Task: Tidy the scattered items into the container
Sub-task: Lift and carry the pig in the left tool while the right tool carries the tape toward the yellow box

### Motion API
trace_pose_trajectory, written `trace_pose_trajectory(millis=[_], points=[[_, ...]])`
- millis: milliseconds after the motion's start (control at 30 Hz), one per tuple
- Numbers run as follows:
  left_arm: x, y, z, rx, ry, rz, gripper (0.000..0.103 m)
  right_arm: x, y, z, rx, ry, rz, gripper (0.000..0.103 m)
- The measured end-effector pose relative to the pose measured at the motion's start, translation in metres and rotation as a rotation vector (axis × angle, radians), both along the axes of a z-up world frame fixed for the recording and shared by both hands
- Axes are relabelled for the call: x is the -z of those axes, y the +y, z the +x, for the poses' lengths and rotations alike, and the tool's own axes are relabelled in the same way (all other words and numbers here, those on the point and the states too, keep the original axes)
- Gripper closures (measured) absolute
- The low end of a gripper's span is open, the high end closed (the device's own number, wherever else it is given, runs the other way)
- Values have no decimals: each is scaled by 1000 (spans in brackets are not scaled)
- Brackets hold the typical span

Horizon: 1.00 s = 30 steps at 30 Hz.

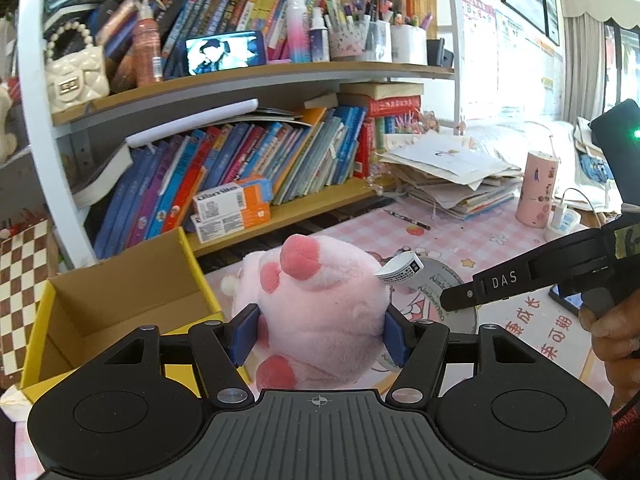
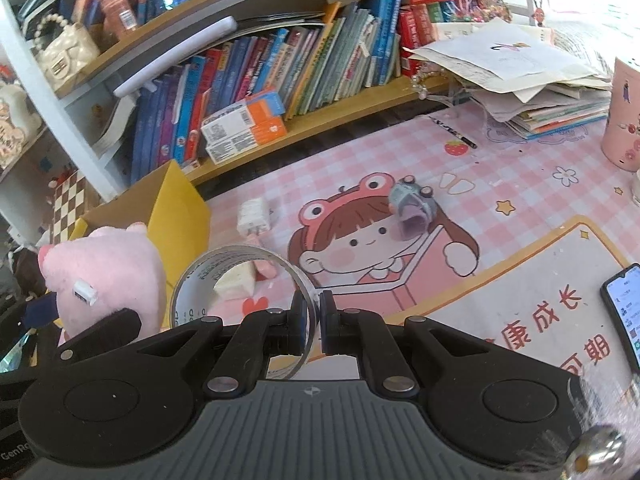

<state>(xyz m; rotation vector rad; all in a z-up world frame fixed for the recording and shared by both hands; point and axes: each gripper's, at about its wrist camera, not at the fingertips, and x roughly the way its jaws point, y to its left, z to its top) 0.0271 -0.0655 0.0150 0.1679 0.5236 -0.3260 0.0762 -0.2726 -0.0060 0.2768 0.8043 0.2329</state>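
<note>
The left tongs [image 1: 318, 334] are gripping a pink plush toy [image 1: 320, 300] between their two blue pads, opened only as wide as the soft body, and the toy is hanging in the air just beside the yellow cardboard box [image 1: 120, 312], which is standing open at the left edge of the desk [image 2: 500, 240] in front of the bookshelf [image 1: 280, 76]. The right tongs [image 2: 314, 322] are almost fully closed and are pinching the wall of a roll of clear tape [image 2: 240, 276], one pad inside the ring and one outside (the roll is standing upright and is lifted above the desk). On the pink checked mat, near the back edge of the desk, a white charger plug [image 2: 253, 216] is lying close to the box, and a small grey toy [image 2: 412, 204] is lying further to the right, on the cartoon girl's picture. A phone [image 2: 624, 312] with a lit screen is resting at the right edge of the desk. A pink cylinder cup [image 1: 538, 188] is standing near the pile of papers [image 1: 448, 172] in the back right corner.
</note>
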Motion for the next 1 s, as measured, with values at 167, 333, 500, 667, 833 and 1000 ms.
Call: trace_pose_trajectory(millis=[167,333,500,667,833,1000], points=[[-3,16,-7,-25,-7,-8,40,-2,16,-3,-28,-7,-10,97],[-6,34,-12,-56,-15,-21,40,-5,34,-6,-63,-21,-25,97],[-9,53,-17,-86,-28,-42,40,-11,52,-7,-99,-44,-48,97],[-12,72,-20,-122,-45,-69,40,-18,70,-5,-141,-62,-74,97],[-15,92,-19,-171,-72,-94,40,-26,90,1,-190,-82,-108,97],[-20,113,-15,-221,-102,-112,40,-37,111,8,-243,-112,-129,97]])
